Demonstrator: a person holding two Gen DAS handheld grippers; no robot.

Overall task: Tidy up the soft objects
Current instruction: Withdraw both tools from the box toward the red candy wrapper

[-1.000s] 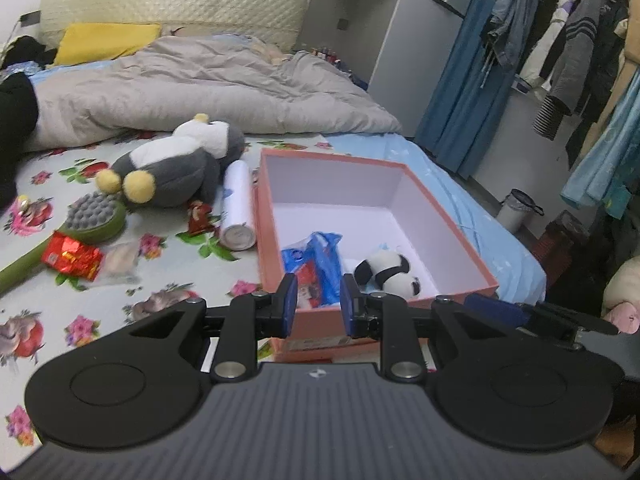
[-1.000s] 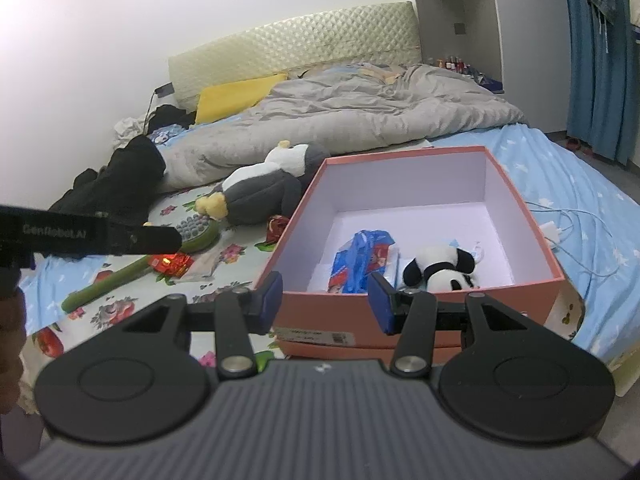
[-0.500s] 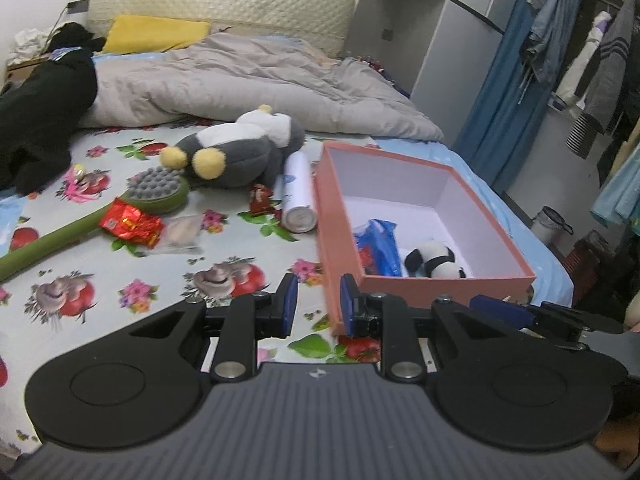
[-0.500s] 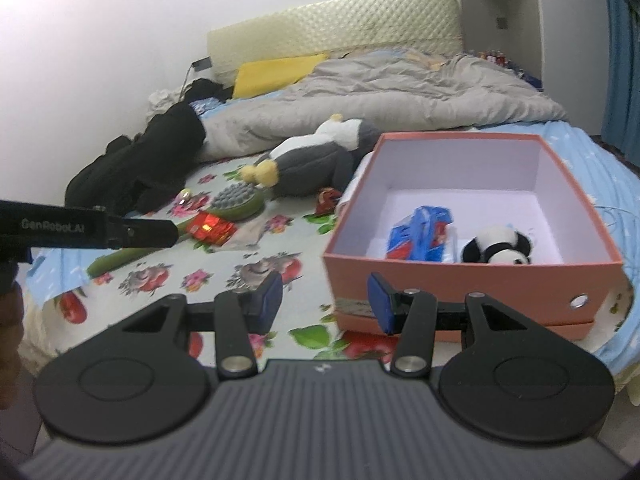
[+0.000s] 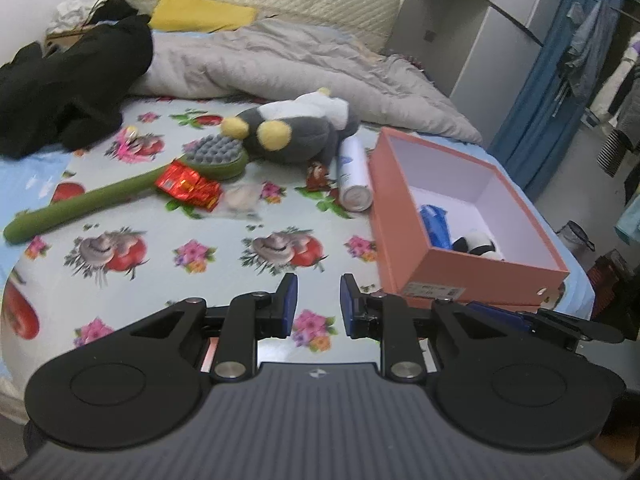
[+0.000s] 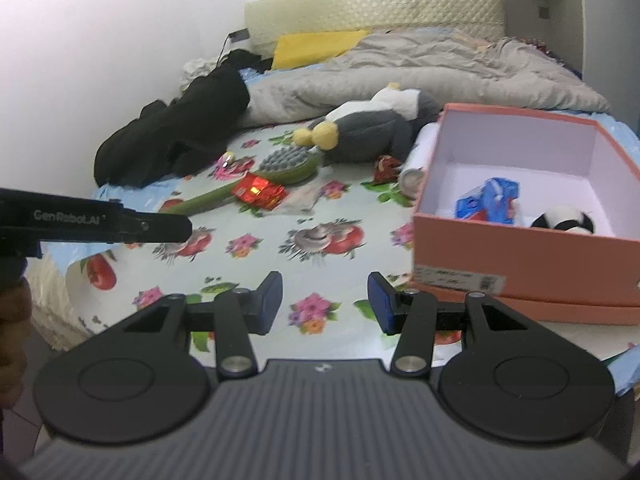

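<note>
A grey and white plush penguin [image 5: 296, 130] [image 6: 372, 126] with yellow feet lies on the floral bedsheet, left of an open orange box [image 5: 480, 268] [image 6: 532, 252]. Inside the box sit a small panda plush [image 5: 478, 242] [image 6: 568, 218] and a blue packet [image 5: 434, 222] [image 6: 490, 200]. My left gripper [image 5: 319, 306] hovers over the sheet near the bed's front, open and empty, with a narrow gap. My right gripper [image 6: 325, 302] is also open and empty, left of the box's near corner. The left gripper's side shows at the left edge of the right wrist view.
A green long-handled brush [image 5: 132, 188] [image 6: 256, 178], red foil packet [image 5: 188, 186] [image 6: 260, 192], small red wrapper [image 5: 318, 172] and white spray can [image 5: 354, 176] lie between penguin and box. Black clothing [image 5: 68, 92], a grey duvet [image 5: 288, 64], a yellow pillow and a wardrobe stand behind.
Both views have swung left and slightly down: the box moved from centre to the right side, and the brush, packets and black clothing came into fuller view. Jaw gaps are unchanged.
</note>
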